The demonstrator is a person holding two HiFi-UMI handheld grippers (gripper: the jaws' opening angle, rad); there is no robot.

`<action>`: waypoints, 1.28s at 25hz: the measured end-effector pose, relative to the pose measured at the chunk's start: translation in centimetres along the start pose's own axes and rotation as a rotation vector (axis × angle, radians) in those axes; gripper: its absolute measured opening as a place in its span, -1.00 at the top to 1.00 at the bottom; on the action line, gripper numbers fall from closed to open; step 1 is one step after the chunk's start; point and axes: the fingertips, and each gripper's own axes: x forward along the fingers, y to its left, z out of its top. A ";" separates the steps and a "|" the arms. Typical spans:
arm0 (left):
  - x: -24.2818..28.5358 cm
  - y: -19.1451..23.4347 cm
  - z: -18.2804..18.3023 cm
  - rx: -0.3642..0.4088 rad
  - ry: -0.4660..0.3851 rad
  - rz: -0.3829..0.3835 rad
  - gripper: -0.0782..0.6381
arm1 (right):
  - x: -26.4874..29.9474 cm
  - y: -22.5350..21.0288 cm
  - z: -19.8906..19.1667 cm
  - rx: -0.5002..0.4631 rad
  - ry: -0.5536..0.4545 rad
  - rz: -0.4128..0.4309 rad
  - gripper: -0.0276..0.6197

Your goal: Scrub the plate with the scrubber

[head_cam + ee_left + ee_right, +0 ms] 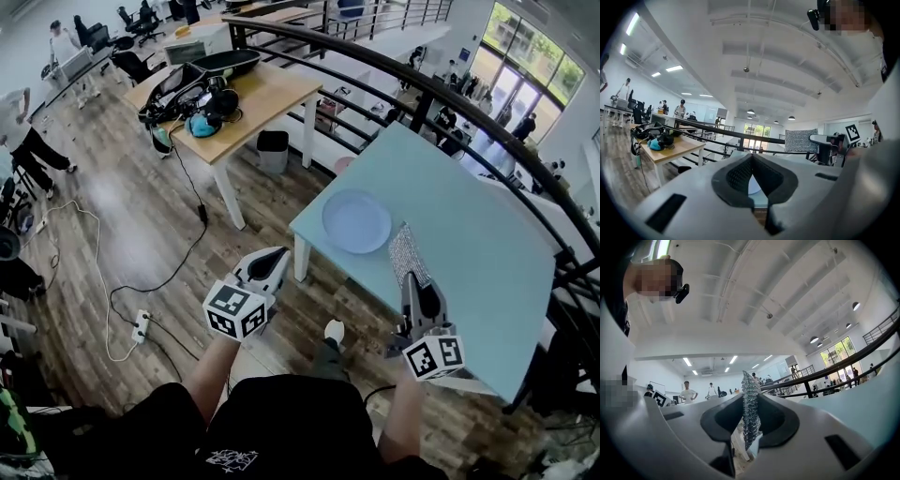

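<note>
My right gripper [412, 281] clamped the silvery mesh scrubber [408, 253] near the pale plate [356, 221]; my left gripper [277, 255] hung empty, jaws together.

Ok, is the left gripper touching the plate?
Apart. The head view shows the left gripper over the floor, short of the table; the plate lies on it.

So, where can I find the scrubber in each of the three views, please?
Head view: the scrubber is right of centre, sticking out of the right gripper, over the table, beside the plate.
Left gripper view: a silvery rectangle at mid-right.
Right gripper view: at the centre, clamped upright between the jaws.
Shared landmark: the black railing.
</note>
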 end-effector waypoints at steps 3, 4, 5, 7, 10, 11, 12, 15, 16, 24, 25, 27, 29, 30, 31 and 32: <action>3.0 0.4 0.7 0.004 -0.001 0.010 0.76 | 2.2 -2.7 0.3 0.010 0.004 0.009 0.64; 3.9 0.6 0.9 0.004 0.000 0.014 0.76 | 3.0 -3.6 0.3 0.013 0.006 0.011 0.64; 4.8 0.8 1.1 0.005 0.002 0.021 0.76 | 3.8 -4.4 0.3 0.017 0.008 0.014 0.64; 6.4 1.3 1.4 0.004 0.011 0.037 0.76 | 5.3 -6.0 0.4 0.027 0.012 0.024 0.64; 9.4 1.9 1.7 0.001 0.027 0.061 0.76 | 7.5 -8.6 0.5 0.040 0.024 0.044 0.64; 10.6 2.0 1.8 -0.001 0.032 0.068 0.76 | 8.2 -9.6 0.5 0.046 0.030 0.047 0.64; 11.7 2.1 1.9 -0.001 0.038 0.073 0.76 | 8.9 -10.6 0.5 0.052 0.035 0.050 0.64; 14.9 1.9 2.2 0.002 0.053 0.081 0.76 | 10.8 -13.4 0.5 0.066 0.049 0.065 0.64; 15.9 1.8 2.3 0.003 0.057 0.080 0.76 | 11.4 -14.3 0.5 0.069 0.054 0.072 0.64; 22.4 1.9 2.1 -0.017 0.090 0.093 0.76 | 16.2 -19.2 -1.1 0.101 0.100 0.137 0.64; 22.7 2.0 2.1 -0.016 0.095 0.100 0.76 | 16.6 -19.6 -1.3 0.107 0.107 0.142 0.64; 23.3 2.3 2.4 -0.013 0.104 0.113 0.76 | 17.2 -20.1 -1.3 0.117 0.114 0.151 0.64; 24.1 2.8 2.9 -0.011 0.103 0.124 0.76 | 18.0 -20.4 -0.9 0.119 0.115 0.165 0.64; 24.5 3.1 3.1 -0.012 0.104 0.129 0.76 | 18.5 -20.6 -0.9 0.119 0.119 0.171 0.64; 24.8 3.3 2.9 -0.019 0.109 0.135 0.76 | 18.8 -20.7 -1.1 0.119 0.128 0.176 0.64; 25.0 3.6 2.4 -0.032 0.119 0.140 0.76 | 19.1 -20.7 -1.5 0.118 0.142 0.178 0.64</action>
